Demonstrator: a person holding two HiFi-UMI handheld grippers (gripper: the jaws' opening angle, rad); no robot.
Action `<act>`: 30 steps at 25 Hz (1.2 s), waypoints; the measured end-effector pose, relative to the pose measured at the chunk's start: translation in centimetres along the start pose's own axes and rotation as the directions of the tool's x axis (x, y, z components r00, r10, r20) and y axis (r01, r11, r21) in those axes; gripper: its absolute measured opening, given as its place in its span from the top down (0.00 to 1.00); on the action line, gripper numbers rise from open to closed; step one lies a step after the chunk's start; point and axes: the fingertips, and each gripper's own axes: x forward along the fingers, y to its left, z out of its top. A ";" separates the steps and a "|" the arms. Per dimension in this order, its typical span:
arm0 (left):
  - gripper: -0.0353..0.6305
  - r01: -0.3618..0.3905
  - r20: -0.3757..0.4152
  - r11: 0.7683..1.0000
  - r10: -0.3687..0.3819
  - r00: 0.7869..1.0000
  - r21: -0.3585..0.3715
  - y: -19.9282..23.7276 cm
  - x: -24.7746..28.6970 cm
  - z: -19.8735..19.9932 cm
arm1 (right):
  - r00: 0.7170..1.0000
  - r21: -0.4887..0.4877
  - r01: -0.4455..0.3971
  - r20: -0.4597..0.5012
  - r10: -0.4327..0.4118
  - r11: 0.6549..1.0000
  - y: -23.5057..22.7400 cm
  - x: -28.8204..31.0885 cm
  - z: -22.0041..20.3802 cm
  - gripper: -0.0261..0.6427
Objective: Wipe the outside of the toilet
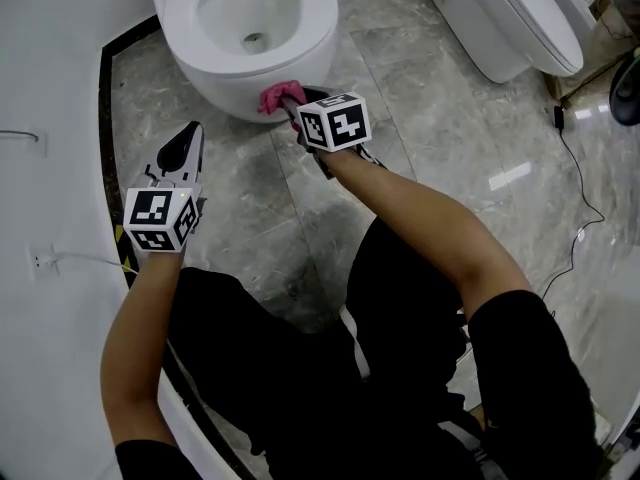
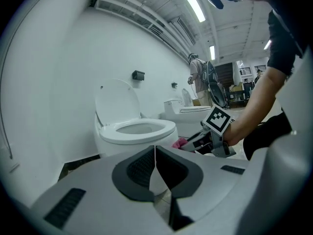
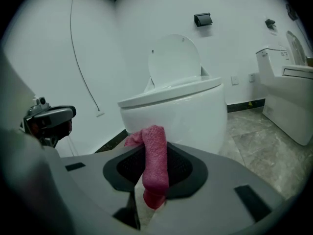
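Down on grey marbled floor tiles [image 1: 430,108] by a white wall [image 1: 50,78], our right gripper [image 1: 290,101] pinches a pink cloth [image 1: 271,98] against the toilet [image 1: 215,80] bowl's outside. Our left gripper [image 1: 189,136] hangs nearby, jaws together, empty.

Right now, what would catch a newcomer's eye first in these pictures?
The pink cloth clamped in the right tongs, at the front outside of the open white toilet, top of the head view. Then the left tongs, shut and empty, lower left over the grey floor.
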 end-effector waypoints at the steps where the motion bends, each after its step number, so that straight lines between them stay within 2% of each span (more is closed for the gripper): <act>1: 0.91 0.007 -0.001 1.000 -0.007 1.000 -0.002 -0.4 0.3 0.1 | 1.000 -0.020 0.002 -0.002 -0.002 1.000 -0.6 -0.3 0.0 0.78; 3: 0.91 0.018 -0.007 1.000 -0.018 1.000 0.000 -1.1 0.7 0.3 | 1.000 -0.050 0.017 0.000 -0.017 0.999 -1.9 -0.7 0.2 0.78; 7: 0.91 0.019 -0.016 1.000 -0.019 1.000 0.021 -1.4 0.4 1.1 | 0.998 -0.013 0.065 0.017 -0.065 0.998 -6.1 -1.6 0.2 0.78; 14: 0.91 0.035 -0.022 0.998 -0.033 0.999 0.061 -2.5 -0.8 1.8 | 0.999 -0.148 0.046 0.012 -0.045 0.988 -7.9 -1.5 0.9 0.78; 17: 0.91 0.055 -0.026 0.993 -0.053 0.998 0.109 -3.8 -1.0 1.9 | 0.996 -0.138 0.088 0.038 -0.084 0.986 -9.9 -1.6 1.3 0.78; 19: 0.91 0.061 -0.025 0.994 -0.059 0.998 0.088 -4.3 -0.8 2.0 | 0.993 -0.137 0.118 0.041 -0.113 0.983 -11.6 -1.4 1.8 0.78; 22: 0.91 0.064 -0.031 0.997 -0.063 0.998 0.038 -4.5 -0.5 1.9 | 0.989 -0.187 0.149 0.029 -0.146 0.971 -13.5 -1.0 2.3 0.78; 25: 0.91 0.071 -0.029 0.996 -0.069 0.997 0.048 -4.7 0.1 2.0 | 0.983 -0.228 0.181 0.028 -0.180 0.957 -14.9 -0.5 3.1 0.78; 30: 0.91 0.095 -0.035 0.992 -0.093 0.995 0.083 -4.6 0.4 2.1 | 0.958 -0.235 0.286 0.065 -0.278 0.929 -18.2 -0.2 5.6 0.79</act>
